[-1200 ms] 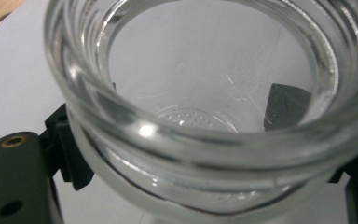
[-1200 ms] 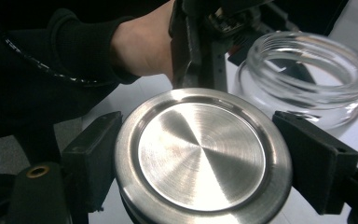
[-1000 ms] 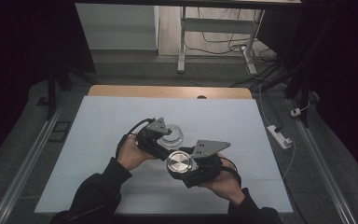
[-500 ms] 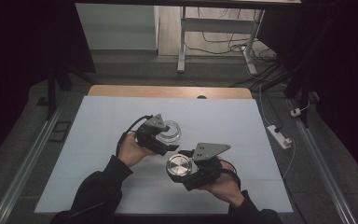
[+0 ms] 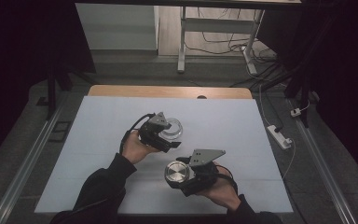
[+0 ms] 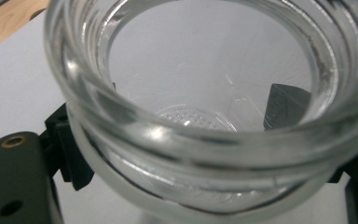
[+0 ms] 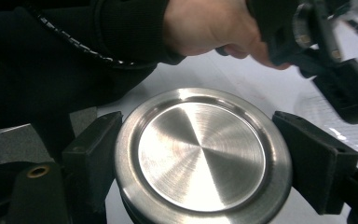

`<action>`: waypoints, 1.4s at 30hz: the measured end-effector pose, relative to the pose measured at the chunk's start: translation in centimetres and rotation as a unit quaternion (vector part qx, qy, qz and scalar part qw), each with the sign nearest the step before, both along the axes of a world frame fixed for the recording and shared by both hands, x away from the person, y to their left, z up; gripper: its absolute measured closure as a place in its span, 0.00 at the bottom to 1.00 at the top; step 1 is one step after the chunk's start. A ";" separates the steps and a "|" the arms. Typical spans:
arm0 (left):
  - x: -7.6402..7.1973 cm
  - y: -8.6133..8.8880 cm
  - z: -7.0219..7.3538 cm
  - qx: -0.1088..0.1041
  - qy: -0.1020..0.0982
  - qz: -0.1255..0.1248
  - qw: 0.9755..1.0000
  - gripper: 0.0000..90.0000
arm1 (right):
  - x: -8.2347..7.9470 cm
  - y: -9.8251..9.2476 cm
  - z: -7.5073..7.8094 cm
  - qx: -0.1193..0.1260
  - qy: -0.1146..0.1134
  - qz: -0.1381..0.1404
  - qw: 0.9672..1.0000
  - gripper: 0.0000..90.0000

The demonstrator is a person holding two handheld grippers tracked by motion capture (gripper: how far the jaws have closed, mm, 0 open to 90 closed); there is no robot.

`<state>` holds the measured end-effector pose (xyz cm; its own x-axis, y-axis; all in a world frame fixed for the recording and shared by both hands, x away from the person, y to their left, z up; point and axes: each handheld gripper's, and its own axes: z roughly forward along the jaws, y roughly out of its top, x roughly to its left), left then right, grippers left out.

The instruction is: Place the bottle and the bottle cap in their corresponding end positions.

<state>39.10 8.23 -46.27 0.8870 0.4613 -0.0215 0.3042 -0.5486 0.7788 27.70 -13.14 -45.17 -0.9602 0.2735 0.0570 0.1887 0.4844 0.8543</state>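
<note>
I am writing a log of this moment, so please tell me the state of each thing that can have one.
glass jar: open, no lid, looks empty, clamped in the left gripper.
metal lid: off the jar, flat face up, clamped by its rim in the right gripper.

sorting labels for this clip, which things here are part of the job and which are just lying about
In the job: glass jar in the left gripper; metal lid in the right gripper.

Lying about: power strip and cables on the floor.
</note>
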 end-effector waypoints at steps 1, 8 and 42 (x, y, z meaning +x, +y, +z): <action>0.1 0.0 -0.1 0.000 0.000 0.001 1.000 0.17 | -0.1 0.1 -0.2 -0.001 0.000 0.000 1.000 0.21; 0.6 -0.2 -0.4 0.000 -0.002 0.006 1.000 0.17 | -0.1 0.4 -1.4 -0.012 -0.003 -0.004 1.000 0.21; 2.0 -0.3 -3.3 0.011 0.002 0.037 0.999 0.17 | 1.6 1.4 -6.9 -0.054 0.014 -0.012 0.998 0.21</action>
<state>41.11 7.91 -49.58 0.8505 0.5258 -0.0138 0.3470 -0.5411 0.7660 29.26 -11.72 -52.09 -0.9515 0.3030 0.0536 0.2254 0.5679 0.7916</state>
